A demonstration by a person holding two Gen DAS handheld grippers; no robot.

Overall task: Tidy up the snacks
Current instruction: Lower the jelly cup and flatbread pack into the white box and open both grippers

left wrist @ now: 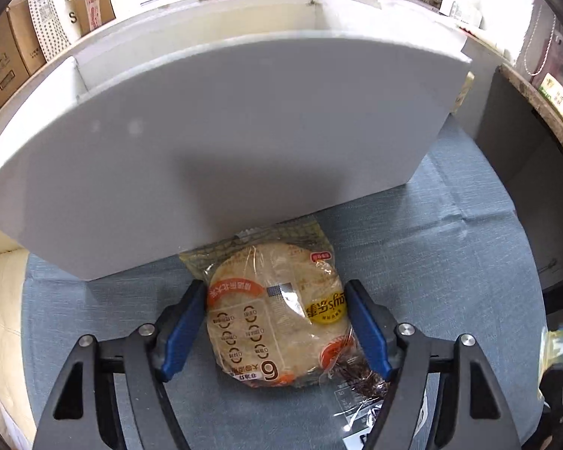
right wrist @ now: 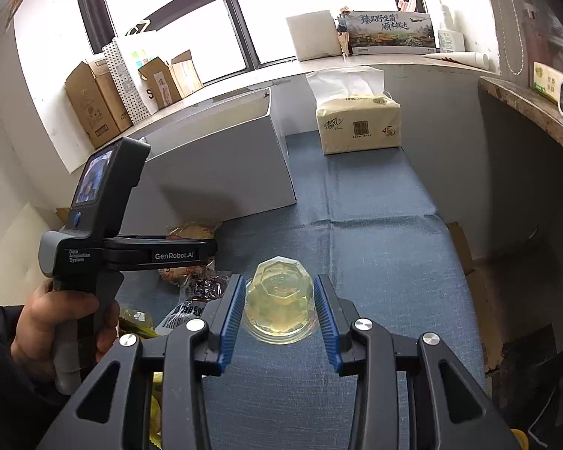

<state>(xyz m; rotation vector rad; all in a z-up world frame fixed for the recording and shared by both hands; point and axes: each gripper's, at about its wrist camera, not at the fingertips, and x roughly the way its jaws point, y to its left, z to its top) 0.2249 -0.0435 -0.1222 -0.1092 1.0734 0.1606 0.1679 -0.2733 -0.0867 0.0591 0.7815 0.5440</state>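
your left gripper [left wrist: 276,322] clamps the flatbread pack [left wrist: 277,315]; your right gripper [right wrist: 277,309] straddles the jelly cup [right wrist: 279,305], whether gripping i cannot tell.

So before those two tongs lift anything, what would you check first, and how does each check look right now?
1. Left tongs straddle the flatbread packet: ok, a blue finger on each side.
2. Left tongs actually squeezing the packet: cannot tell; the fingers sit at its edges.
3. Right tongs centred on the jelly cup: ok, the cup sits between the fingers.
4. Right tongs gripping the cup: not ok, slim gaps show on both sides.
5. White box open on top to receive snacks: ok, the rim and inside wall show.
6. Neighbouring dark snack bag free of the packet: not ok, it lies right against the packet's corner.
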